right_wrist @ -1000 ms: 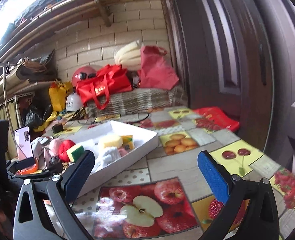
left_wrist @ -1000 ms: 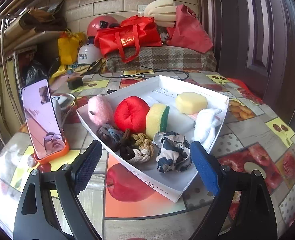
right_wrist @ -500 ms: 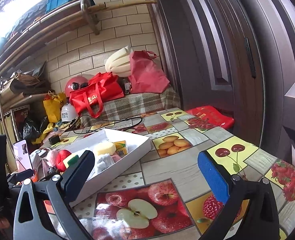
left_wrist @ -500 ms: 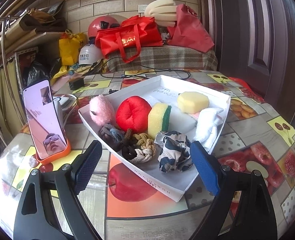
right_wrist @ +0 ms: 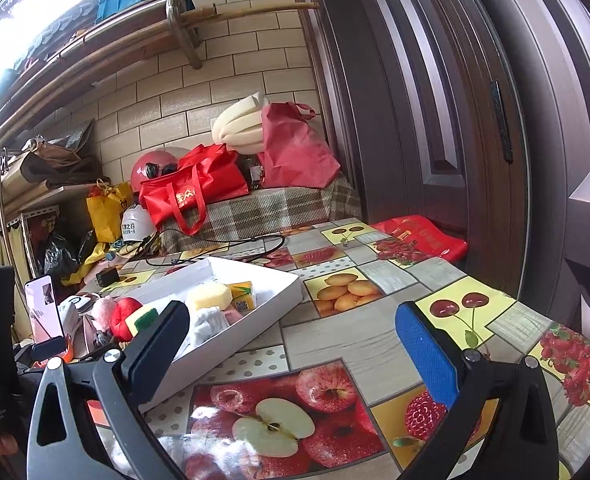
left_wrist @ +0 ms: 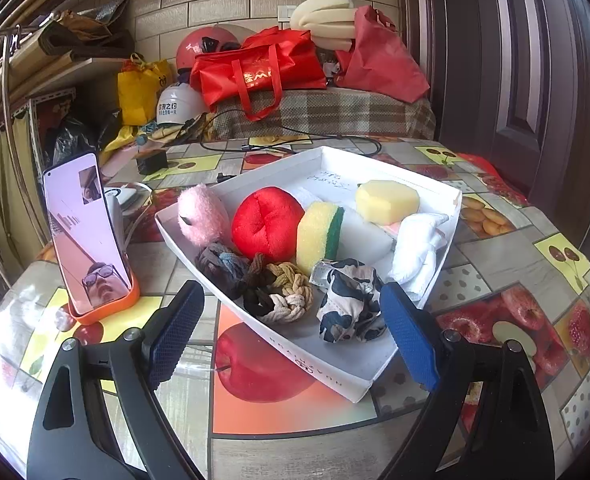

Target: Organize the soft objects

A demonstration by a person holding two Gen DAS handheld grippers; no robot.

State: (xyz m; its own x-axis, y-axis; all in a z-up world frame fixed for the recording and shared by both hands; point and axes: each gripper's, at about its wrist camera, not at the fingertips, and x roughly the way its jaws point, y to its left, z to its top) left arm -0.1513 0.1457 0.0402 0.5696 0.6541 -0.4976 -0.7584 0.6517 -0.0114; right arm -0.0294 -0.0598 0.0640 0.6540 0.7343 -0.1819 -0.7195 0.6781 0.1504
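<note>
left hand-held gripper point(left_wrist: 291, 338): wide apart, empty | right hand-held gripper point(right_wrist: 291, 354): wide apart, empty | white tray point(right_wrist: 255, 312): partly hidden

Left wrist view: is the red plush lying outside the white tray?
No, the red plush sits inside the white tray, between the pink plush and the yellow-green sponge.

The left gripper point(left_wrist: 291, 328) tilts downward, jaws spread wide and empty. The right gripper point(right_wrist: 291, 344) points nearly level, jaws likewise apart, gripping nothing.
</note>
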